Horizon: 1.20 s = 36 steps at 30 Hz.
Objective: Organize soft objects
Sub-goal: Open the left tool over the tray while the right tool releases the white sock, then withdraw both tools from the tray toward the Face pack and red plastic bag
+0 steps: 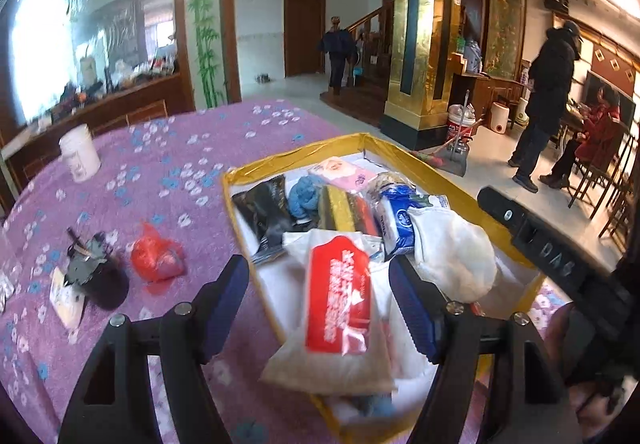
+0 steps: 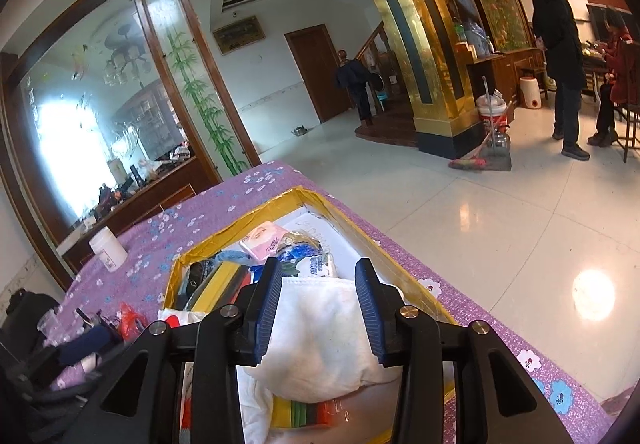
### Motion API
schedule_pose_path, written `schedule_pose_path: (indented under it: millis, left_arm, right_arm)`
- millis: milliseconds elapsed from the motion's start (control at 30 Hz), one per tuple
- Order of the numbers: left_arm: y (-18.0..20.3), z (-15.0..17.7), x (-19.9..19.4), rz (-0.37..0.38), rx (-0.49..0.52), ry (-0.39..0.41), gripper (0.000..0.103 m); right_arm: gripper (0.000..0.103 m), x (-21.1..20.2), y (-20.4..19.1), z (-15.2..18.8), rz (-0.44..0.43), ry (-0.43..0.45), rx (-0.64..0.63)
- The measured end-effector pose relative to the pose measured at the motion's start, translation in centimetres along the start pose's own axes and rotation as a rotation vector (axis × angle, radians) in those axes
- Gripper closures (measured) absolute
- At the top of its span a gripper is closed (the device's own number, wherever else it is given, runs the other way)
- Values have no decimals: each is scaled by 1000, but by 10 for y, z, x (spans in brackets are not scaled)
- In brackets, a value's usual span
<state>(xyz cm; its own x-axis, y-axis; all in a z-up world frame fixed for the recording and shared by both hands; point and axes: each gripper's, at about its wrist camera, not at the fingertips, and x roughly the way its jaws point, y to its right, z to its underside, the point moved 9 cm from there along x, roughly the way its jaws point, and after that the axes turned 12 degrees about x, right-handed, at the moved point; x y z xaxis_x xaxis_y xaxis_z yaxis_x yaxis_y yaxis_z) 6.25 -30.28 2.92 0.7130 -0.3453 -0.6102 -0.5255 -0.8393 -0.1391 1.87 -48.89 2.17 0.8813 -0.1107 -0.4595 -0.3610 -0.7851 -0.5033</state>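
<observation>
Two handheld grippers angle downward over a gold-edged box (image 1: 400,159) on a table draped in a purple flowered cloth (image 1: 160,171). The left gripper (image 1: 320,280) stands with its jaws spread, the white packet with a red label (image 1: 340,296) lying loose between them inside the box. The right gripper (image 2: 318,308) is parted too, its blue pads (image 2: 267,308) just clear of a white cloth (image 2: 320,328) resting on the box's contents. A red plastic bag (image 1: 156,256) lies on the cloth beside the box, and a white jar (image 1: 80,153) stands farther off. Beyond the table lie a tiled floor (image 2: 460,211), a gilded pillar (image 1: 420,23) and people standing.
</observation>
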Motion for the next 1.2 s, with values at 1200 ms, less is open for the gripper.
schedule_pose_path:
  millis: [1200]
  left_arm:
    - [-300,148,-22,-25,-928,-226,26]
  right_arm:
    - [52,-35,-160,176,-376,-399,-350]
